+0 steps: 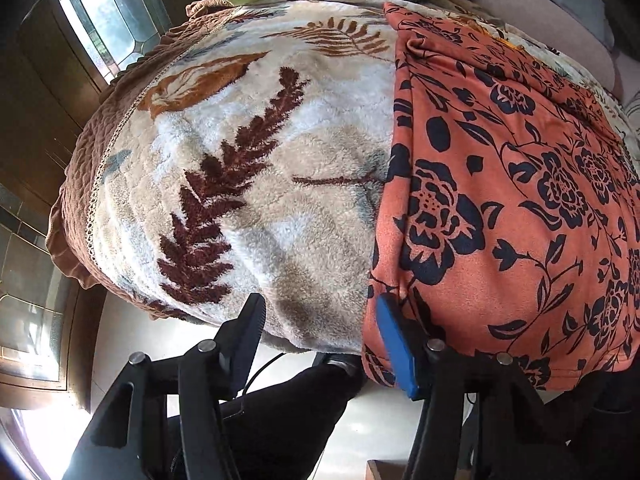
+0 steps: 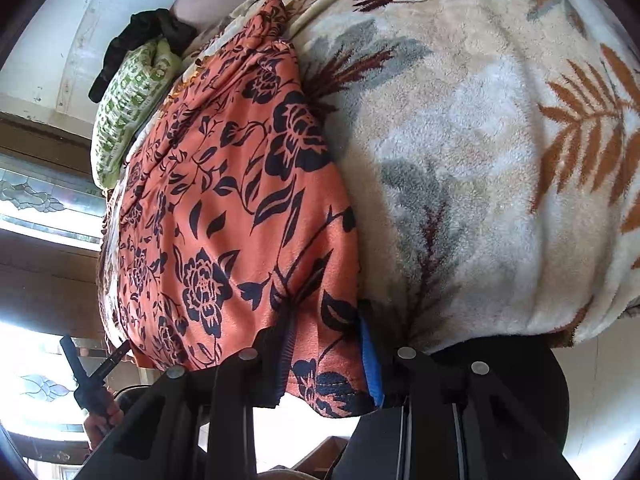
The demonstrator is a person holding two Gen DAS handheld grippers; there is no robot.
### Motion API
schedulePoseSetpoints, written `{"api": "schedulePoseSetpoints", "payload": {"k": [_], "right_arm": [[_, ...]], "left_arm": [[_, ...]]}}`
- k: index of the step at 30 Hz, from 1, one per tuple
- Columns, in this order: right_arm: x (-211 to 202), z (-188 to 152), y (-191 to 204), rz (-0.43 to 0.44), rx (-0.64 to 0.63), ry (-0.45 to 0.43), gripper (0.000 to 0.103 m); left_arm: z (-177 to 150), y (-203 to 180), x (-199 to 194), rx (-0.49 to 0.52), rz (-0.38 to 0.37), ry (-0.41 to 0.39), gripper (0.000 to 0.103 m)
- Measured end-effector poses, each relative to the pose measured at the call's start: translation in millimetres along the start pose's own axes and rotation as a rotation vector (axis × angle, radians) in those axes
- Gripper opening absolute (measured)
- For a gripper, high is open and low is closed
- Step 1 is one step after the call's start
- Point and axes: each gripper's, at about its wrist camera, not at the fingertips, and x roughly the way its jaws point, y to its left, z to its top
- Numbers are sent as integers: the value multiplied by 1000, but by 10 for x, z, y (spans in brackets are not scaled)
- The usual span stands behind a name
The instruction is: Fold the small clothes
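Fleece leaf-print blanket (image 1: pixel 248 184) over bed, left gripper (image 1: pixel 320 328) jaws apart at the near-left corner of orange floral cloth (image 1: pixel 500 208), blue pad touching its edge, cloth lying flat on blanket, right gripper (image 2: pixel 324 356) clamped on cloth's near-right hem
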Motion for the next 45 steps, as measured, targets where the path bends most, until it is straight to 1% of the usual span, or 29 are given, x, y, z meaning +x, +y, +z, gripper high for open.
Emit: {"api": "schedulePoseSetpoints", "payload": {"k": [3, 5, 7, 9, 10, 11, 13, 14, 15, 17, 18, 19, 20, 22, 23, 24, 26, 29, 31, 33, 35, 36, 37, 38, 39, 40, 41, 43, 45], "right_arm": [[19, -5, 44, -25, -23, 2, 35], [36, -3, 60, -27, -21, 1, 40], [35, 4, 53, 10, -11, 0, 56], [50, 0, 89, 9, -17, -2, 57], [57, -3, 116, -5, -30, -2, 57], [61, -8, 141, -18, -44, -4, 57], [73, -17, 168, -34, -59, -7, 58], [78, -19, 173, -36, -61, -8, 58], [80, -18, 170, -37, -62, -8, 58], [78, -25, 175, -45, -70, -10, 56], [76, -31, 181, -56, -83, -11, 50], [75, -40, 187, -75, -96, -13, 42], [72, -49, 189, -94, -107, -15, 39], [61, -60, 177, -102, -117, -22, 34], [52, -68, 168, -108, -118, -26, 31], [43, -75, 163, -119, -122, -29, 28], [30, -94, 200, -147, -141, -38, 25], [1, -111, 259, -167, -161, -47, 21], [-33, -117, 273, -152, -157, -51, 21], [-18, -114, 277, -169, -162, -21, 22], [21, -112, 285, -204, -167, 10, 25], [24, -108, 283, -202, -168, 12, 27], [26, -108, 289, -193, -177, 8, 27], [30, -112, 298, -193, -191, 2, 27], [33, -118, 299, -196, -195, -3, 24], [28, -121, 296, -195, -192, -7, 17], [15, -124, 306, -191, -203, -11, 9], [-48, -124, 350, -157, -222, -30, 7], [-136, -91, 375, -86, -195, -38, 7]], "left_arm": [[-36, -63, -40, 20, -52, -16, 68], [-53, -91, -86, 22, -90, -33, 72], [-71, -92, -128, 13, -164, -38, 73], [-101, -117, -187, 15, -230, -46, 74], [-110, -135, -207, 23, -240, -52, 76], [-109, -155, -205, 35, -224, -54, 82], [-80, -164, -138, 53, -153, -55, 83], [-55, -96, -86, 51, -137, -49, 83], [-33, -51, -25, 39, -144, -40, 83], [-24, -45, 48, 18, -206, -17, 83], [-26, -50, 98, 16, -233, 1, 78], [-36, -67, 136, 17, -238, 16, 74], [-56, -93, 131, 24, -223, 6, 71], [-98, -152, 73, 51, -239, -26, 49], [-118, -164, 46, 53, -252, -35, 35], [-114, -154, 34, 45, -264, -35, 27], [-112, -132, 30, 33, -267, -31, 20], [-123, -120, 9, 31, -279, -26, 20], [-109, -103, 34, 25, -286, 3, 27], [-108, -141, 48, 31, -307, 24, 49], [-118, -195, 46, 50, -313, 16, 49], [-122, -242, 52, 62, -308, 14, 47], [-124, -256, 57, 68, -298, 14, 41], [-111, -277, 68, 74, -277, 12, 25], [-102, -268, 67, 81, -262, 8, 14], [-96, -241, 47, 79, -272, 2, 9], [-88, -204, 15, 70, -295, -5, 8], [-52, -146, -87, 62, -336, -29, 7], [6, -120, -222, 68, -377, -60, 7]]}}
